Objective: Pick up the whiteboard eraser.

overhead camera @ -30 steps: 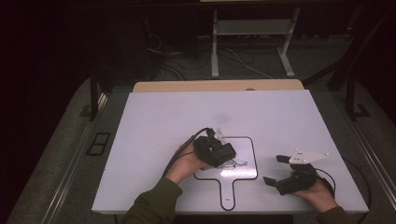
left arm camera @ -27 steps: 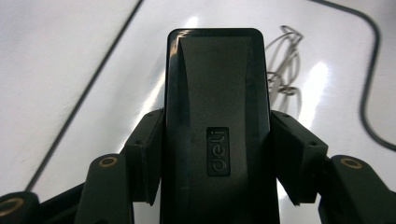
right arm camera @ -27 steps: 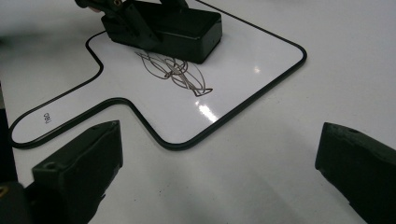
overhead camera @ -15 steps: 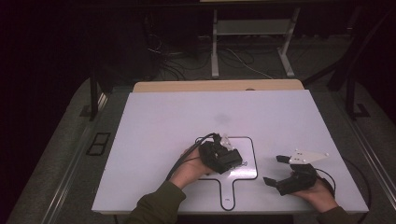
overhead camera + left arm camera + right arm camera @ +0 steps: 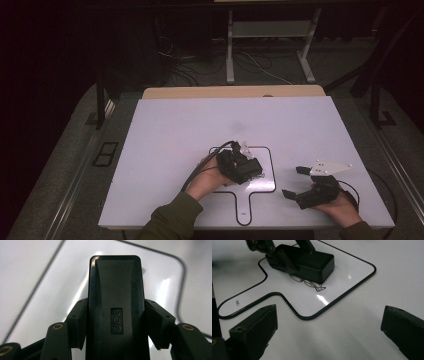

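left gripper clamps black eraser over scribble on whiteboard. right gripper open, idle on bench. risk: tilted eraser skips marks; board may slide, nothing pins it.

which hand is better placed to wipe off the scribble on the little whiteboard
Left. The left gripper already clamps the black eraser right over the scribble. The right gripper is open and off the whiteboard.
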{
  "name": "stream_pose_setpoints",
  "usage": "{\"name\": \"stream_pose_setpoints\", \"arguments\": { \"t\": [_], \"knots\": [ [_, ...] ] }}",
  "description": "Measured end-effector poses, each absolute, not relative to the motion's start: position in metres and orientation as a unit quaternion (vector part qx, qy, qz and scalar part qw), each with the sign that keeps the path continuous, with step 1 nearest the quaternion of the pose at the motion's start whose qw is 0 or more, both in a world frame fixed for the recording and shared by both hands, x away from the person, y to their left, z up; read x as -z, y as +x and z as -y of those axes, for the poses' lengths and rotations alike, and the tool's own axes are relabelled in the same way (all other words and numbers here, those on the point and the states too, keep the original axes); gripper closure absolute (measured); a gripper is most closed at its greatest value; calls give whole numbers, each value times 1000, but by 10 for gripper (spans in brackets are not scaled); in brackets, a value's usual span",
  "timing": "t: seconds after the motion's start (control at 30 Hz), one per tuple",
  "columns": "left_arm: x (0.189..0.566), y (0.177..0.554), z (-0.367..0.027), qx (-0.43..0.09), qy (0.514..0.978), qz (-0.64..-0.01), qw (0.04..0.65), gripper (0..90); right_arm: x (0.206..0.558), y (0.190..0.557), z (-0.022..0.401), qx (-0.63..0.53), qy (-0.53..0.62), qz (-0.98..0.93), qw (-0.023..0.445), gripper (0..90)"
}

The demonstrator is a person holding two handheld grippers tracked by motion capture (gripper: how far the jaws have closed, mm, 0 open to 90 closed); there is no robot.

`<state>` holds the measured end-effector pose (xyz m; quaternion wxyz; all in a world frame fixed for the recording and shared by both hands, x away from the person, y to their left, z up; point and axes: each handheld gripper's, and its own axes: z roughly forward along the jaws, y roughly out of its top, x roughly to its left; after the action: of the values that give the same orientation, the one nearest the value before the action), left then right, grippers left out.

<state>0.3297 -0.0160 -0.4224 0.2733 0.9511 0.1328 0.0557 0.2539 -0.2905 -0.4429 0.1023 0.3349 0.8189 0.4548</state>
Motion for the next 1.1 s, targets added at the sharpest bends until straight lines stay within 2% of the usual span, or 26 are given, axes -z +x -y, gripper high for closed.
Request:
{"name": "stream_pose_setpoints", "arguments": {
  "t": [0.13, 0.5, 0.93, 1.1],
  "knots": [
    [422, 324, 20, -53, 953, -123, 273, 393, 443, 254, 290, -455, 335, -819, 103, 0],
    [423, 354, 17, -68, 947, -154, 274, 393, 443, 254, 291, -454, 338, -818, 102, 0],
    [423, 323, 33, -54, 953, -116, 275, 392, 443, 254, 291, -456, 336, -818, 104, 0],
    [424, 333, 31, -58, 949, -129, 282, 392, 443, 254, 291, -454, 335, -819, 103, 0]
  ]
}}
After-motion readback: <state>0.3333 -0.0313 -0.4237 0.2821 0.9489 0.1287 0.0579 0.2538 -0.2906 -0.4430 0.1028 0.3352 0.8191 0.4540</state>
